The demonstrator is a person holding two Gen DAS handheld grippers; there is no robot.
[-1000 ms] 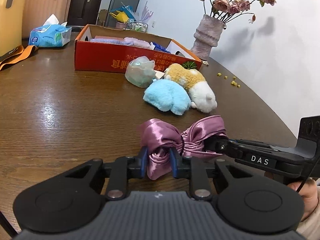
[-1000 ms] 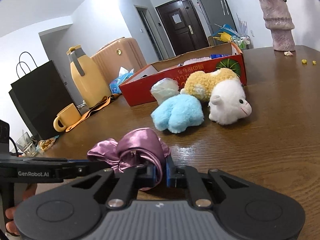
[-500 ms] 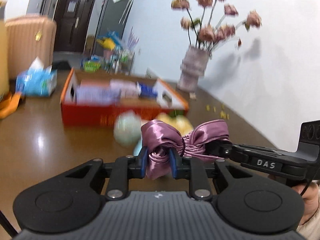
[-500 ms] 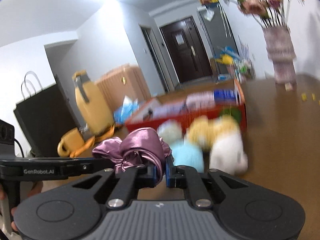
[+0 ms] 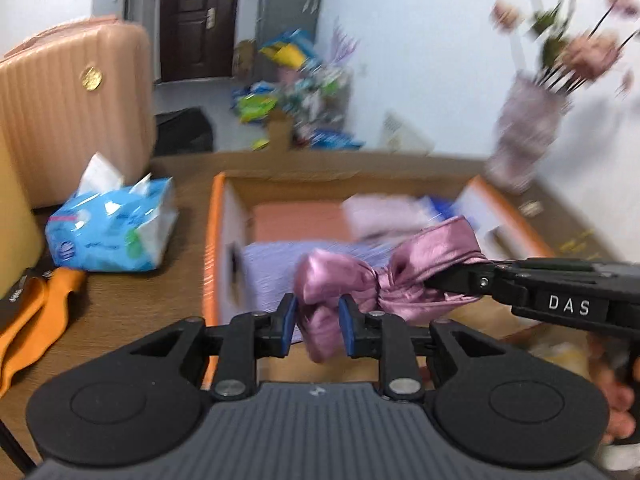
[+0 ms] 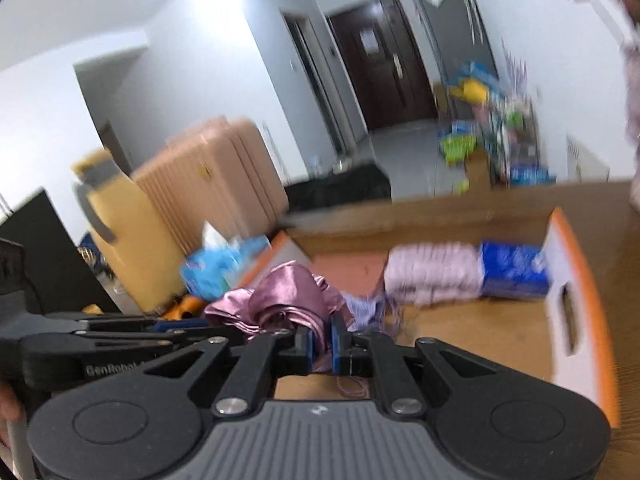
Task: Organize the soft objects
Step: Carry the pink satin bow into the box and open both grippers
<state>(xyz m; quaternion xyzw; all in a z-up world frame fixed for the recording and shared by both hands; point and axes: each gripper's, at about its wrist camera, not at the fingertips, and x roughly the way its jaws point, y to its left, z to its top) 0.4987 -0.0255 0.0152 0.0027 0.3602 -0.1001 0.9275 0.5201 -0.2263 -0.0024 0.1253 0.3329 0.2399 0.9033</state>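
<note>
A pink satin bow (image 5: 360, 276) hangs in the air between both grippers, over the open orange cardboard box (image 5: 210, 248). My left gripper (image 5: 318, 322) is shut on its left loop. My right gripper (image 6: 320, 344) is shut on the other end of the bow (image 6: 288, 300); its arm shows in the left wrist view (image 5: 560, 292). Inside the box (image 6: 576, 280) lie a lilac folded cloth (image 6: 432, 276), a blue packet (image 6: 514, 270) and a purple cloth (image 5: 268, 272). Both views are motion-blurred.
A blue tissue pack (image 5: 108, 232) and an orange strap (image 5: 36, 312) lie left of the box. A pink suitcase (image 5: 68, 104) stands behind. A vase of flowers (image 5: 524, 140) stands at the back right. A yellow jug (image 6: 120, 232) is at left.
Both grippers lifted the bow off the table and carried it forward, over the plush toys, to above the open box. Both grips stayed shut.
</note>
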